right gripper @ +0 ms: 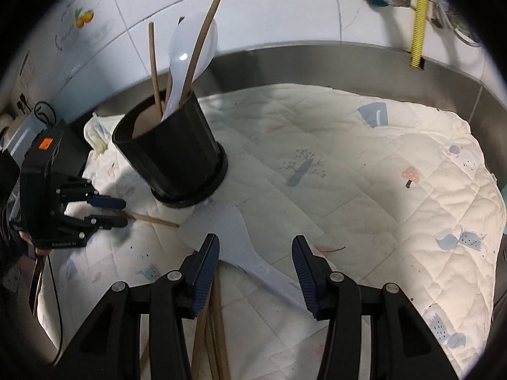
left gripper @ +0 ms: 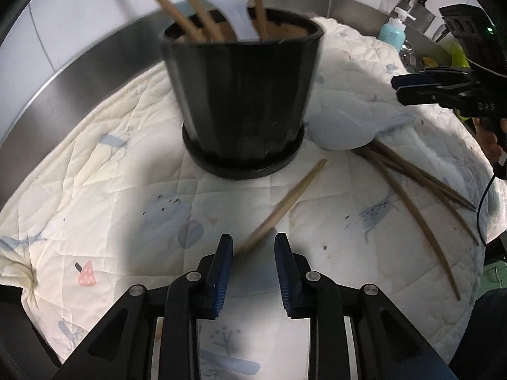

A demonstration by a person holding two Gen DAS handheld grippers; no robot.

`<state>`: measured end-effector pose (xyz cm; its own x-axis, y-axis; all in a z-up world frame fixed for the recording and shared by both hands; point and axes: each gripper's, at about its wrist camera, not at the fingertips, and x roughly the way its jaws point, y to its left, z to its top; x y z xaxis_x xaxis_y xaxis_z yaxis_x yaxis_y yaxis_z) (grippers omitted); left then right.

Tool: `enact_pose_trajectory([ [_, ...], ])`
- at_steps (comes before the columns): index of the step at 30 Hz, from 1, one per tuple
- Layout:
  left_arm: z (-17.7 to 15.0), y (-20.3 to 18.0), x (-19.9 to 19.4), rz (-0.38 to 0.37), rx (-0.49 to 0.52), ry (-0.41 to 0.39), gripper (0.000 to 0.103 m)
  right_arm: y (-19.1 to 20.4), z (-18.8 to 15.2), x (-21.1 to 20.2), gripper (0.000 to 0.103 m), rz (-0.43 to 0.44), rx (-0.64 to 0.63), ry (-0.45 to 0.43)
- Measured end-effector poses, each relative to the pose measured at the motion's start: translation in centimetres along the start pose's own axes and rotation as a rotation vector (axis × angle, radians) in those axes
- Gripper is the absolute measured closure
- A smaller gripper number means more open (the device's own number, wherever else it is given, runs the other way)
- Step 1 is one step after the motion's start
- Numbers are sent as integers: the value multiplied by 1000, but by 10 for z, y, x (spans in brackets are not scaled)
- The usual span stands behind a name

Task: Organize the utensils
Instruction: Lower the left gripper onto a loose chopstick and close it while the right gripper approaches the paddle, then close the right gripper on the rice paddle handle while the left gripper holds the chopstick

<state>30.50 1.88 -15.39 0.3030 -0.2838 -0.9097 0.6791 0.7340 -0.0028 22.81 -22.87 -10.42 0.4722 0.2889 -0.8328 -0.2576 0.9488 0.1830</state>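
Now left tool is hanging over a loose chopstick.
Its fingers are spread, not touching it; right tool is straddling the rice paddle, unpinched, beside the black holder.

Your left gripper and right gripper share one build: black angular arms, round silver screws at the joints, ribbed blue pads. The left body carries an orange sticker (and faint white lettering); a black cable trails from the right.
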Motion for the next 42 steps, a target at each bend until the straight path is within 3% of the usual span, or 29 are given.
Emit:
enact_pose_trajectory([
  [12, -6, 2, 4, -36, 20, 57, 77, -4, 0, 13, 50, 1, -26, 46],
  [21, -12, 4, 1, 14, 95, 75, 78, 1, -6, 25, 50, 6, -85, 93],
  [28, -10, 4, 1, 35, 28, 70, 86, 12, -4, 41, 50, 54, -157, 152],
  [33, -12, 1, -4, -4, -61, 90, 88, 20, 3, 54, 38, 87, -232, 203],
  [42, -26, -21, -13, -66, -84, 96, 94, 28, 13, 68, 37, 145, -303, 254],
])
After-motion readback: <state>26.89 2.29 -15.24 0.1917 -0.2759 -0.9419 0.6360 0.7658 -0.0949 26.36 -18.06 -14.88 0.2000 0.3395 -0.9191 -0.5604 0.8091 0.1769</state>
